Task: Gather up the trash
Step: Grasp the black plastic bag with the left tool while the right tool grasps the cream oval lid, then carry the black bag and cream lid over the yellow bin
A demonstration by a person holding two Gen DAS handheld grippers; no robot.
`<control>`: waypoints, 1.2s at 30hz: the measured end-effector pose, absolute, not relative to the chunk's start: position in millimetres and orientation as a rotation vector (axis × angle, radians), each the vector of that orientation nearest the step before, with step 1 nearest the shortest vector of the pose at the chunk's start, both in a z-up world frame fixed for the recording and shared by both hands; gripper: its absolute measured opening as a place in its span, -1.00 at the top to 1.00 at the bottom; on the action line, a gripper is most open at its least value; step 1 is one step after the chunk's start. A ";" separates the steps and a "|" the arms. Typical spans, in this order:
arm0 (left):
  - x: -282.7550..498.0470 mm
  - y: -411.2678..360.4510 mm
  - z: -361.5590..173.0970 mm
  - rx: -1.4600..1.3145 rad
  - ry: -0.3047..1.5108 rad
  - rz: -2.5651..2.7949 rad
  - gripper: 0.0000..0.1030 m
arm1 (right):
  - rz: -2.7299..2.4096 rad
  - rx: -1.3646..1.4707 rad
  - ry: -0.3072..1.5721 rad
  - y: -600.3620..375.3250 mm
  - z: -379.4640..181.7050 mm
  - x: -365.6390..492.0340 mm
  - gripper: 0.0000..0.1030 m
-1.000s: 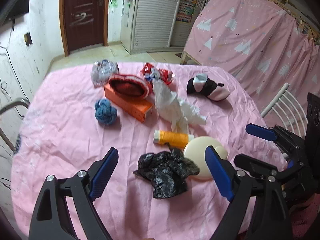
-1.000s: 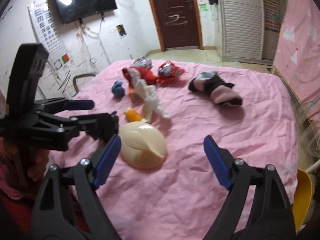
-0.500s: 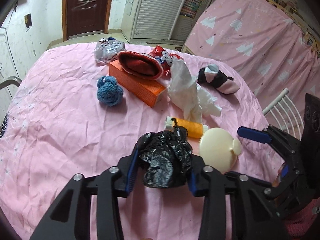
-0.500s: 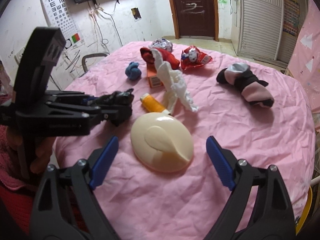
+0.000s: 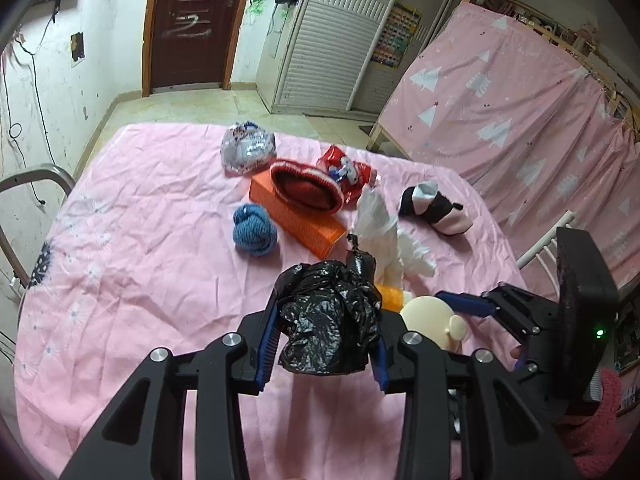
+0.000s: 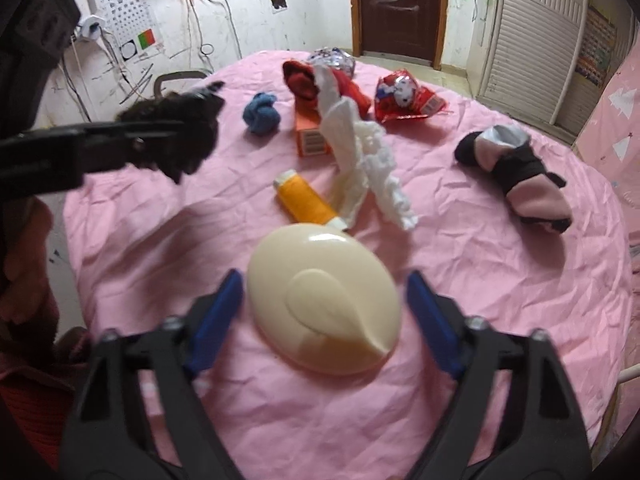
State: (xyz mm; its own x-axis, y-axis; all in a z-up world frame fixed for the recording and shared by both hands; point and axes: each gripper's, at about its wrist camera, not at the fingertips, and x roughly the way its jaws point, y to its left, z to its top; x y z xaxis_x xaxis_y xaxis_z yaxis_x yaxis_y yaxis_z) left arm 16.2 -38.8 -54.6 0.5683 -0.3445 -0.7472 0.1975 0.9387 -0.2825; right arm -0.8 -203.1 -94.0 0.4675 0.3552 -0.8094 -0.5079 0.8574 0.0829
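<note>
**Clerk:** Black plastic, crumpled: item one, the black bag (image 5: 329,322). It is clamped between the blue pads of the left gripper (image 5: 324,344) and, by the right wrist view, lifted clear of the pink cloth (image 5: 132,280) on the table.

**Checker:** And the other claw?

**Clerk:** Right gripper (image 6: 326,316): jaws closing, one on each side of the cream lid (image 6: 324,300), which lies flat on the cloth near the front edge. Neither pad touches it yet; a gap shows on each side.

**Checker:** Step in hand?

**Clerk:** My judgement: one piece of trash is secured on the left, and a second pickup is starting on the right. Whether the lid counts as trash or belongs to a bin I cannot say.

**Checker:** Other stock on the cloth?

**Clerk:** Orange tube (image 6: 308,200), touching the lid's far rim; white crumpled bag (image 6: 360,160) over the tube's near end; red snack wrapper (image 6: 404,96) and silver wrapper (image 5: 247,150) further back. Also an orange box (image 5: 296,216) under a red knit hat (image 5: 306,190), a blue yarn ball (image 5: 254,230) and a black-and-pink slipper (image 6: 516,176).

**Checker:** Next move?

**Clerk:** Likely a firm, low squeeze across the lid's smooth domed sides, which may slip. The left grip should hold while the bag hangs.
</note>
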 end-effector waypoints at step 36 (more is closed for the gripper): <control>12.5 -245.7 14.4 0.104 0.820 -0.648 0.44 | 0.098 0.344 0.670 -474.9 -53.5 -67.5 -0.33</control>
State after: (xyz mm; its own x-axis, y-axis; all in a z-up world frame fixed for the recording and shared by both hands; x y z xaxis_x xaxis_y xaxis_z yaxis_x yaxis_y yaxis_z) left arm 12.5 -245.7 14.4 0.5027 -0.4963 -0.7078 0.5738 0.8040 -0.1562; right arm -67.5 -474.9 -53.5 0.7818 0.1984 -0.5912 0.0210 0.9391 0.3430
